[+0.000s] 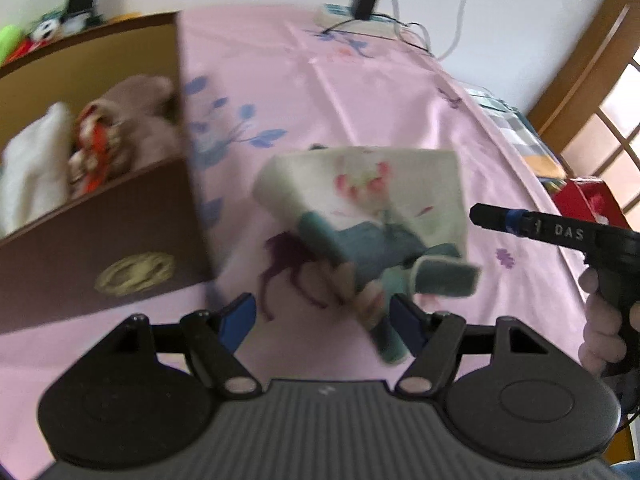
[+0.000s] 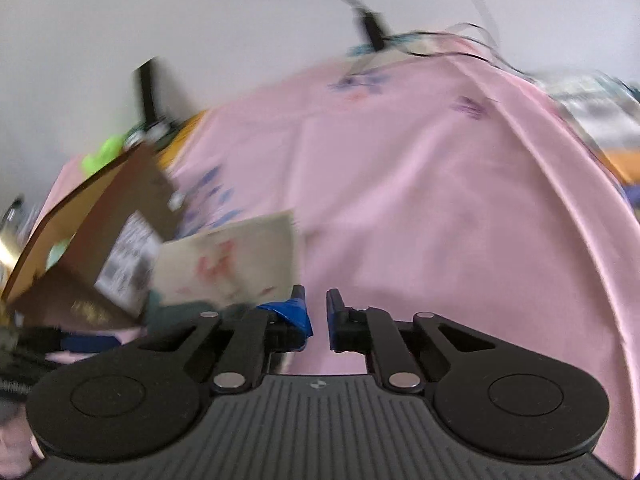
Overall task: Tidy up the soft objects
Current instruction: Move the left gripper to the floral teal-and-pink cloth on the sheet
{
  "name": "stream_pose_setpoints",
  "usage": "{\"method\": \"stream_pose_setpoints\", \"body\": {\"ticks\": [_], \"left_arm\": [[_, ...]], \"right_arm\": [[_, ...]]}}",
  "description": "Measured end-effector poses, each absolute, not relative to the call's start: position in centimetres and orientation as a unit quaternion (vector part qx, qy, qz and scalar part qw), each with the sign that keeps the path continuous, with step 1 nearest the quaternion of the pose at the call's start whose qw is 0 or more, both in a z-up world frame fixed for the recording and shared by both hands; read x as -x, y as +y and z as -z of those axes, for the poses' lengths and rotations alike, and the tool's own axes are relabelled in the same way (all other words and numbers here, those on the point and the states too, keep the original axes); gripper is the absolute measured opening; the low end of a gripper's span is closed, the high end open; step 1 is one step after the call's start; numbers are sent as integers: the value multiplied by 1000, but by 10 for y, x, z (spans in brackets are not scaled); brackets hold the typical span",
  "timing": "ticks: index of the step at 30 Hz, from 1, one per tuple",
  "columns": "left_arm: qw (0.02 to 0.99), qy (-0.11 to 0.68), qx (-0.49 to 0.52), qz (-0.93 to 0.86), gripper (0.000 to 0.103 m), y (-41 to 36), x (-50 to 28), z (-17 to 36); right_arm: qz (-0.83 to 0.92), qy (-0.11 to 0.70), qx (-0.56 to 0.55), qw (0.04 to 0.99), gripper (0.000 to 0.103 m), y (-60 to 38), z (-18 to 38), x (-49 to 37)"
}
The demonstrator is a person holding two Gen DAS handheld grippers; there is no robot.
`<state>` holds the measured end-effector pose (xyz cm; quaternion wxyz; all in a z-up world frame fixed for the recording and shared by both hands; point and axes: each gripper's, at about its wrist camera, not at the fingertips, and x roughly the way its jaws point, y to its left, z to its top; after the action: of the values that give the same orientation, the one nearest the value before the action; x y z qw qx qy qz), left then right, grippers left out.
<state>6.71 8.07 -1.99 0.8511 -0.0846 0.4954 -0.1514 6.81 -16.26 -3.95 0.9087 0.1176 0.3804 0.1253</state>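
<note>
A folded white cloth (image 1: pixel 360 208) with a pink flower print and a teal border lies on the pink bedsheet (image 1: pixel 380 92), just ahead of my left gripper (image 1: pixel 322 314). The left jaws are wide open and empty; the cloth's lower end reaches down beside the right fingertip (image 1: pixel 404 316). The brown cardboard box (image 1: pixel 100 240) stands to the left, holding a white cloth, a brown plush toy (image 1: pixel 140 120) and a patterned item. My right gripper (image 2: pixel 316 312) has its jaws nearly closed with a narrow gap, holding nothing, right of the cloth (image 2: pixel 228 264) and box (image 2: pixel 80 264). Both views are blurred.
A charger and cables (image 1: pixel 364 0) lie at the bed's far edge by the white wall. A red box (image 1: pixel 588 200) and a wooden frame (image 1: pixel 592 68) are at the right. Green and colourful toys (image 1: pixel 24 36) sit behind the box.
</note>
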Motion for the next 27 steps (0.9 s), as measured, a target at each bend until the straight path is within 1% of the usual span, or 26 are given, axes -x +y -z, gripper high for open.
{"method": "stream_pose_setpoints", "body": {"ticks": [4,8,12,14,17,24,25,27], "left_arm": [[845,496,86,180,73,67,-82,27],[834,509,97,188,74,55,-101,41],[834,507,103,192,74,51,-108,43],[834,506,102,196,74,51,-109,41],[833,507,102,196,74,53,-110,41],[826,513,127,194,76,59,-124,45],[827,513,125,193,77,58,-126,45],[829,510,121,193,77,57,-127,45]], "right_arm": [[-102,395,-149,901,0,-183,47,-72],[-152,393,-192,886,0,-185,46,-72],[-194,402,-239,863,3,-178,46,-83],[-196,413,-235,858,3,-173,50,-92],[-194,420,-218,859,7,-166,59,-106],[-233,427,-269,831,7,-157,78,-127],[-234,428,-266,831,7,-155,80,-128],[-237,424,-247,839,0,-151,81,-129]]}}
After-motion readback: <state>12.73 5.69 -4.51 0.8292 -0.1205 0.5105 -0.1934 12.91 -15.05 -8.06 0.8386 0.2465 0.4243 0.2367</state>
